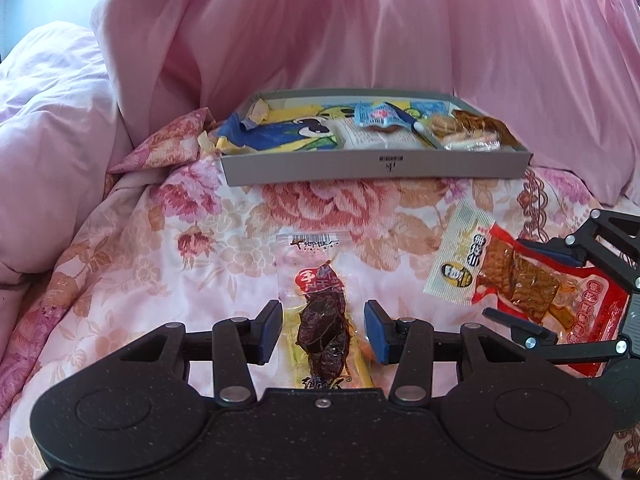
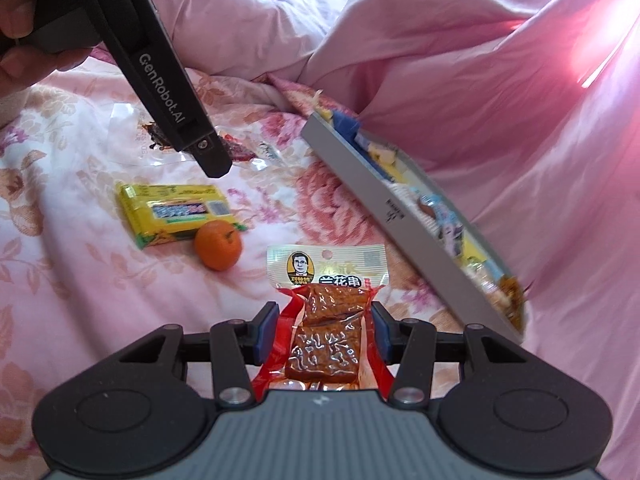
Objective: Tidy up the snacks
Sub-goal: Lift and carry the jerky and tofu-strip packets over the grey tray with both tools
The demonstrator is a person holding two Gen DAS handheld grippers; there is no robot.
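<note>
A clear packet of dark dried meat (image 1: 320, 304) sits between the blue pads of my left gripper (image 1: 323, 332), which is shut on its sides just above the floral bedspread. My right gripper (image 2: 325, 332) is shut on a red and white packet of brown tofu strips (image 2: 328, 320), whose red edges crumple against the pads. That packet (image 1: 516, 276) also shows at the right in the left wrist view. A grey shallow box (image 1: 360, 164) with several snacks in it lies ahead of both grippers. In the right wrist view the box (image 2: 400, 216) runs along the right.
A yellow snack packet (image 2: 176, 212) and a small orange (image 2: 218, 245) lie on the bedspread left of the right gripper. A hand (image 2: 16, 40) holds the left gripper (image 2: 216, 160) at the top left. Pink bedding is heaped behind and beside the box.
</note>
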